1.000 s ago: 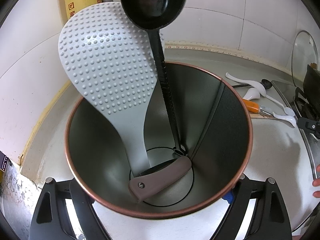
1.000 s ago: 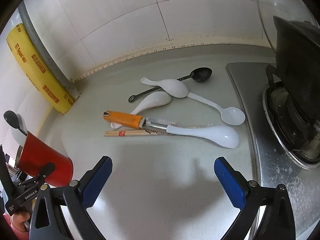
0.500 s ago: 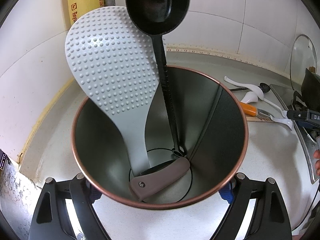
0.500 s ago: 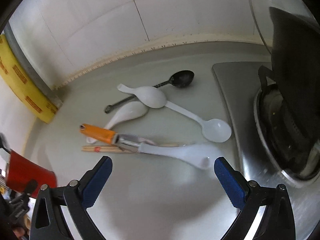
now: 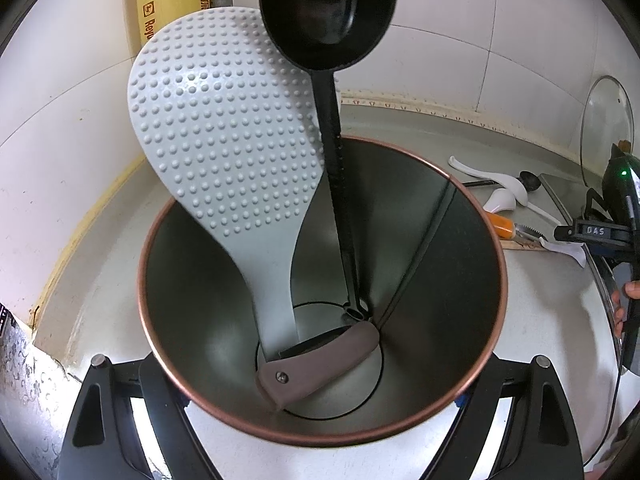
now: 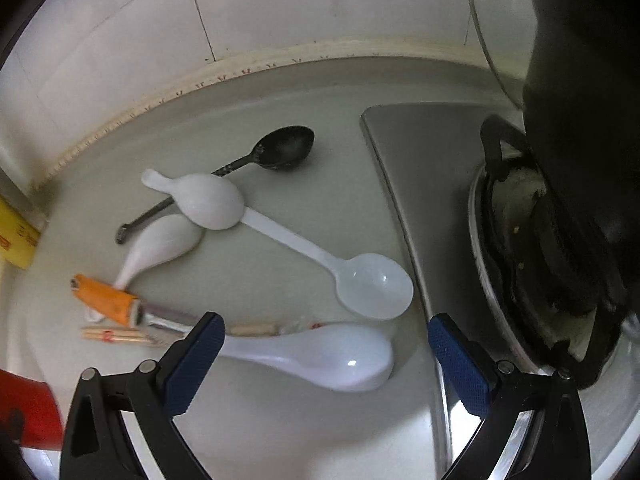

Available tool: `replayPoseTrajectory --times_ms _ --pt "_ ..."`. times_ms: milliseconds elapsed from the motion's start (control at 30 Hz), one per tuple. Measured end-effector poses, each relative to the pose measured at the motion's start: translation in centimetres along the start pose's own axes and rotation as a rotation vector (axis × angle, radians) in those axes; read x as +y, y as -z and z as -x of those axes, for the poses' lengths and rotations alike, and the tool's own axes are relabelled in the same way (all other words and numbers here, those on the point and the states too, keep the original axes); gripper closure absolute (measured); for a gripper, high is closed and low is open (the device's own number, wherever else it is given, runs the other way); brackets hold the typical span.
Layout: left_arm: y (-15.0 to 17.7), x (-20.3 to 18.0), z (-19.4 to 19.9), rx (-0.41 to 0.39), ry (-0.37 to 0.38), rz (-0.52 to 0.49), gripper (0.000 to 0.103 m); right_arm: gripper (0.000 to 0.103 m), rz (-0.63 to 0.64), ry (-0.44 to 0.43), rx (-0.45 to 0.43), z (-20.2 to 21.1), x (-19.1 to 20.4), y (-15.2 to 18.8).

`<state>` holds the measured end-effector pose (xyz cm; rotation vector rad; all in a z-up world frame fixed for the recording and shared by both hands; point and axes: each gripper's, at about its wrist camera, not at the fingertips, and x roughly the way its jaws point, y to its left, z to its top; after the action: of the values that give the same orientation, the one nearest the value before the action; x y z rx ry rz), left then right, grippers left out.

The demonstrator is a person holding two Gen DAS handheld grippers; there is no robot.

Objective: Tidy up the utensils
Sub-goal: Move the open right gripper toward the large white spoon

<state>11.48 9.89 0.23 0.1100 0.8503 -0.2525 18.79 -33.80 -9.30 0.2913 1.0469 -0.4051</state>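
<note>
My left gripper is shut on the copper-rimmed utensil holder, one finger on each side of it. Inside stand a grey dimpled rice paddle, a black ladle and a brown-handled tool. My right gripper is open and hangs just above a large white spoon that lies between its blue pads. Beyond it on the counter lie a long-handled white spoon, two more white spoons, a black spoon, an orange-handled peeler and chopsticks.
A steel stove top with a black pot and a glass lid borders the utensils on the right. White tiled wall runs behind. A yellow roll leans in the corner. The holder's red side shows at lower left.
My right gripper has come down and closer to the loose utensils, so the large white spoon now lies between its fingers. The left gripper and the holder have barely moved.
</note>
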Motion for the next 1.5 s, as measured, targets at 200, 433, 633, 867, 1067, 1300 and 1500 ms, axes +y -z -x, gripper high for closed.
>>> replayPoseTrajectory --times_ms 200,433,633,867,1067,1300,1500 --pt "-0.2 0.2 -0.1 0.004 -0.003 -0.008 0.013 0.001 0.077 0.026 0.003 -0.2 1.3 0.5" --pt "-0.5 -0.3 -0.6 0.015 -0.001 -0.023 0.013 0.009 0.188 0.015 0.022 -0.2 2.6 2.6" --pt "-0.7 -0.4 -1.3 0.027 0.003 -0.033 0.013 0.009 0.144 -0.028 0.0 0.9 1.7 2.7" --pt "-0.9 -0.3 -2.0 0.035 0.006 -0.04 0.013 0.009 0.104 0.053 -0.037 1.1 1.4 -0.1" --pt "-0.9 -0.6 -2.2 0.039 0.007 -0.048 0.013 0.009 0.153 0.085 -0.004 0.0 1.7 -0.3" --pt "-0.7 -0.7 -2.5 0.041 0.006 -0.05 0.013 0.009 0.222 0.054 0.012 1.0 2.7 2.5" --pt "-0.5 -0.7 -2.7 0.043 0.008 -0.049 0.013 0.009 0.261 0.04 0.024 1.9 2.6 4.8"
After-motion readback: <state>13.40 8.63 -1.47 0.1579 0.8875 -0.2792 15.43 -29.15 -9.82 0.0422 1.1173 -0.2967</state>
